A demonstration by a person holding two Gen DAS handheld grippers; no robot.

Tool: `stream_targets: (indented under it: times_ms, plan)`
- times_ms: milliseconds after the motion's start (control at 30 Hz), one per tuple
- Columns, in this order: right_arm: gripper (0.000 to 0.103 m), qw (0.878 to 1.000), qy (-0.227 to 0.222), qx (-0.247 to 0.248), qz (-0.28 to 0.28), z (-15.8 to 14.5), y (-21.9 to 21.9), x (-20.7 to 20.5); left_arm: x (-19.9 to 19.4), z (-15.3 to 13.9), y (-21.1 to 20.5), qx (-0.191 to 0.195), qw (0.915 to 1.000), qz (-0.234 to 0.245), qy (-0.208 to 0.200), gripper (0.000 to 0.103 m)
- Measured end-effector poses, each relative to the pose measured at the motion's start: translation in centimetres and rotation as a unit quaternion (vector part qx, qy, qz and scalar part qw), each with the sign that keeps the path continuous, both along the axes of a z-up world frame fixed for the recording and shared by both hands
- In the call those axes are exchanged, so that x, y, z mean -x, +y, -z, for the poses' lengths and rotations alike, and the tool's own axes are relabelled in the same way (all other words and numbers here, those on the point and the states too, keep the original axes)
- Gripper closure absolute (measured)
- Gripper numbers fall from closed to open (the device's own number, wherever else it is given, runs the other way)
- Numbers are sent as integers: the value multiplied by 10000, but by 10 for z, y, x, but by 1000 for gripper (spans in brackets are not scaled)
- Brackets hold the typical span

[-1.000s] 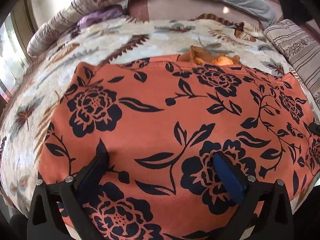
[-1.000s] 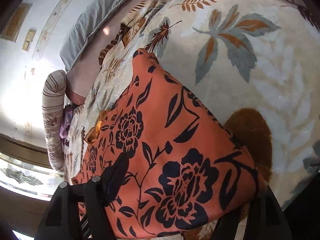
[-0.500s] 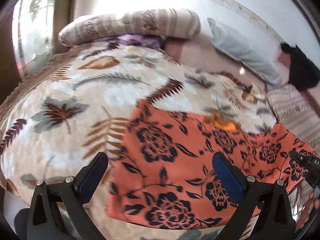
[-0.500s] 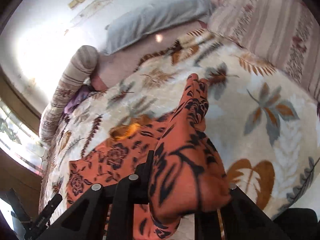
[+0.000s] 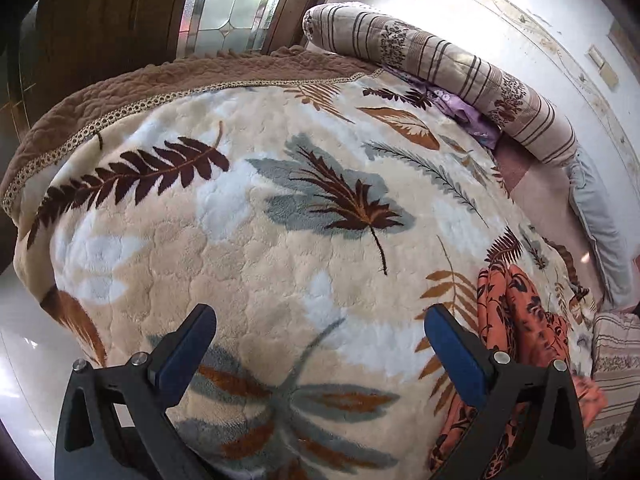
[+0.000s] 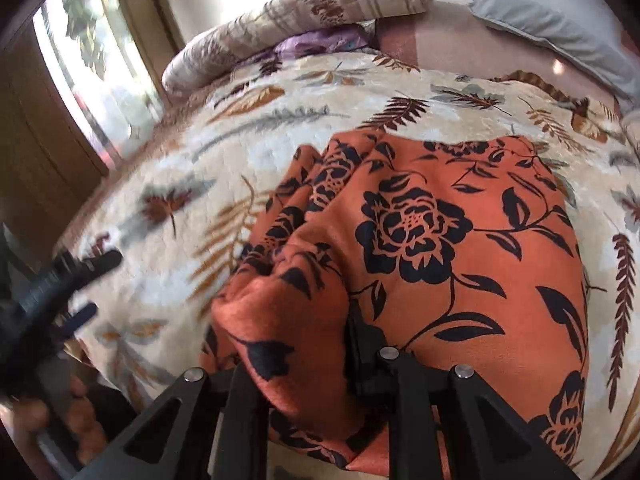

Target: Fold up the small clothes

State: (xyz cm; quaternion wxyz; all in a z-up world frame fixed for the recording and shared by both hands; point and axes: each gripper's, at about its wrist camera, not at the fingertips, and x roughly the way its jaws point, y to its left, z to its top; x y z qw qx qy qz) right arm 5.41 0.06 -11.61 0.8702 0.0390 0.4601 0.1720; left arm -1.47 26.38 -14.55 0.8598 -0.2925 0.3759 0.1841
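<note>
An orange garment with black flowers (image 6: pixel 452 240) lies on the leaf-patterned blanket (image 6: pixel 240 168). My right gripper (image 6: pixel 296 364) is shut on a bunched fold of the garment at its near left edge, with cloth draped over the fingers. In the left wrist view the garment (image 5: pixel 520 312) shows only as a folded strip at the right. My left gripper (image 5: pixel 320 344) is open and empty above bare blanket (image 5: pixel 280 220), left of the garment. It also shows, blurred, at the left of the right wrist view (image 6: pixel 68 288).
A striped bolster (image 5: pixel 460 72) and a purple cloth (image 5: pixel 468 112) lie at the far end of the bed. A grey pillow (image 6: pixel 552 28) lies by the wall. The blanket's brown edge (image 5: pixel 120 92) and a window door (image 5: pixel 232 4) are to the left.
My left gripper has swung left off the garment to bare blanket. My right gripper has carried the garment's edge over leftward, so the garment now lies doubled.
</note>
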Motion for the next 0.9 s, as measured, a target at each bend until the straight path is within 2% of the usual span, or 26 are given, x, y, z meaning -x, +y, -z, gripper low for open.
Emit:
stream_targets:
  times_ms: [133,200,267,333,367,400,433,467,500,633,700,767,833,867,900]
  plan:
    - [86,9966,-699,-415,141,-60,-15,7,-3,1,0,96,9999,98,-54,0]
    - [86,9956,-869,-361,-44,-65,-5,14,-5,1,3,105,9999,105,-69,0]
    - [84,9972,-680,-80,-289,-38,22,18,-7,2,4,118,9999,104,-39,0]
    - [79,9951,-66,742,-648,14,58,15,-7,5,4,188,9997,152,-27,0]
    - [77,9918,-162,1002,-782,28,66,20,-7,5,3,182,9997,184,-34,0]
    - [61,9877,-732,1084,-862,22,69,35,-6,4,2,147,9996,228,-72,0]
    - [42,9860,-895,972,-1013,17,70,44,-5,1,0,98,9995,285,-136,0]
    - [13,9884,-664,659,-1193,14,68,45,-3,-2,-2,37,9992,340,-207,0]
    - [13,9910,-484,387,-1185,13,62,46,-3,-5,-4,-15,9988,396,-272,0]
    - [13,9954,-342,-392,-810,4,19,61,2,-28,-24,150,9940,887,-620,0]
    - [13,9956,-294,-738,-507,0,-11,69,4,-48,-49,231,9853,1456,-867,0]
    - [13,9944,-316,-986,-226,-6,-39,79,2,-66,-81,-6,9760,1958,-956,0]
    - [12,9926,-365,-1154,58,-12,-65,86,-8,-65,-107,-116,9712,2280,-684,0]
    - [12,9911,-382,-1262,184,-15,-78,88,-15,-52,-113,-25,9721,2321,-349,2]
    - [12,9894,-400,-1360,310,-18,-89,87,-21,-30,-115,107,9726,2320,82,13]
